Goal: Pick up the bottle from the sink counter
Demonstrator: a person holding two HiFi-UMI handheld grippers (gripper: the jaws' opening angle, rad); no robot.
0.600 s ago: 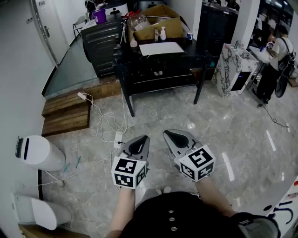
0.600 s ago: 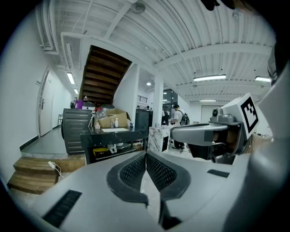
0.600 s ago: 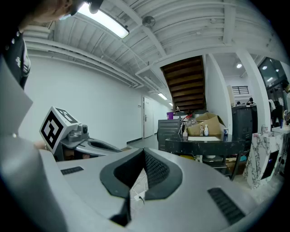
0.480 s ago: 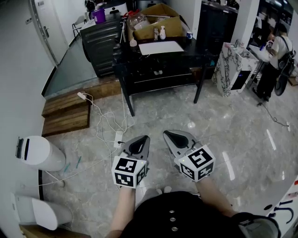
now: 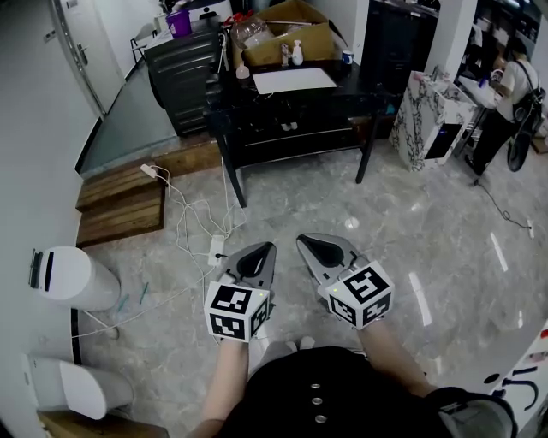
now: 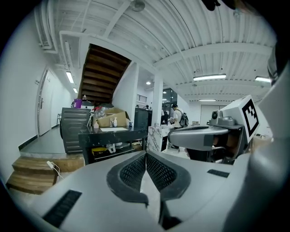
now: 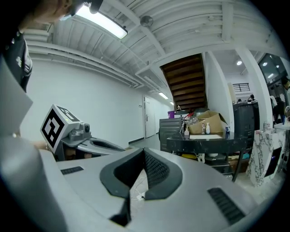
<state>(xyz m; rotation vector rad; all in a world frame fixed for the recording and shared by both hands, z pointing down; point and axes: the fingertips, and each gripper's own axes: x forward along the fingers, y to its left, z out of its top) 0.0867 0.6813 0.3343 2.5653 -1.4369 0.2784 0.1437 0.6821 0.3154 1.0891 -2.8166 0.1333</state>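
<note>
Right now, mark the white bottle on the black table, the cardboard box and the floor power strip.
white bottle [image 5: 297, 55], head view, on its body.
cardboard box [image 5: 315, 43], head view, on its front wall.
power strip [image 5: 216, 251], head view, on its top face.

L gripper [image 5: 261, 252] & R gripper [image 5: 310, 246]: grey, blk/wht square-marker cubes. Counter [image 5: 342, 85]: blk. Bottle [image 5: 297, 53]: wht. Box [image 5: 304, 41]: brown. Cup [image 5: 179, 21]: purple. Floor [image 5: 428, 222]: grey marble, veined.

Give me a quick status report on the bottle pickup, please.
Left gripper, right gripper: jaws shut, both empty, held low. Bottles on black counter far ahead, untouched. Floor cables left of path.
</note>
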